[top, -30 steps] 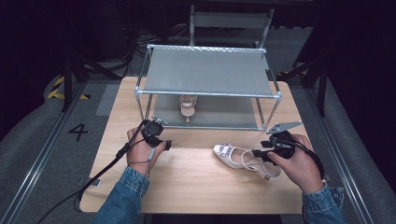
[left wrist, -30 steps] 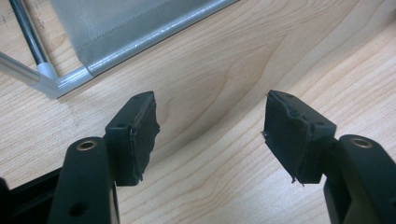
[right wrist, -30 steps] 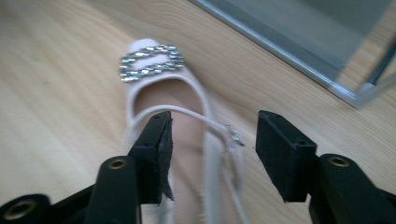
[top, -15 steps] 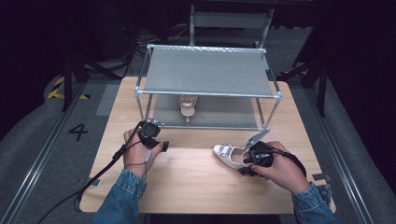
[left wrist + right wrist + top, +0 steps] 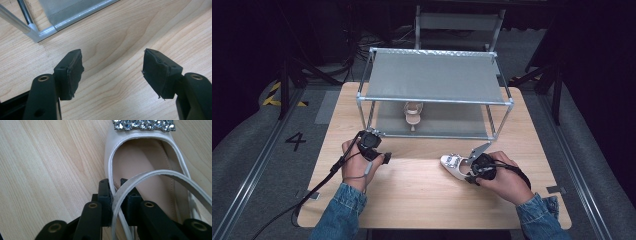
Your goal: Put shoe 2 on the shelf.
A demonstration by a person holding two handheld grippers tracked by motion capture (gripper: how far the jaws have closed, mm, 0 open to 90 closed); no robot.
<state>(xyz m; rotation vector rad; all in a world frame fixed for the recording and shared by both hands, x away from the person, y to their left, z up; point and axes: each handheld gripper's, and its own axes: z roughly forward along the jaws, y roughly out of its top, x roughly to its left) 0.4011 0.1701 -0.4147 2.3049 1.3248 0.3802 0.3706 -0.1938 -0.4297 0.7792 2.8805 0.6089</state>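
Note:
A white slingback shoe (image 5: 453, 164) with a rhinestone buckle (image 5: 143, 124) lies on the wooden table (image 5: 422, 200), in front of the rack's right half. My right gripper (image 5: 469, 173) has come at it from the heel side. Its jaws have just been closing and now pinch the shoe's side edge (image 5: 110, 170) and the strap (image 5: 160, 173) between the pads. My left gripper (image 5: 379, 156) is open over bare wood (image 5: 112, 70), near the rack's front left corner (image 5: 40, 33), with nothing between its pads.
A metal-framed rack (image 5: 437, 100) with grey fabric shelves stands at the back of the table. A second pale shoe (image 5: 413, 112) sits on its lower shelf. Bare wood lies between the two hands. Cables trail off the table's left front edge.
The right hand moved left and down onto the white shoe, and its jaws closed on the shoe's edge. The left hand stayed nearly where it was.

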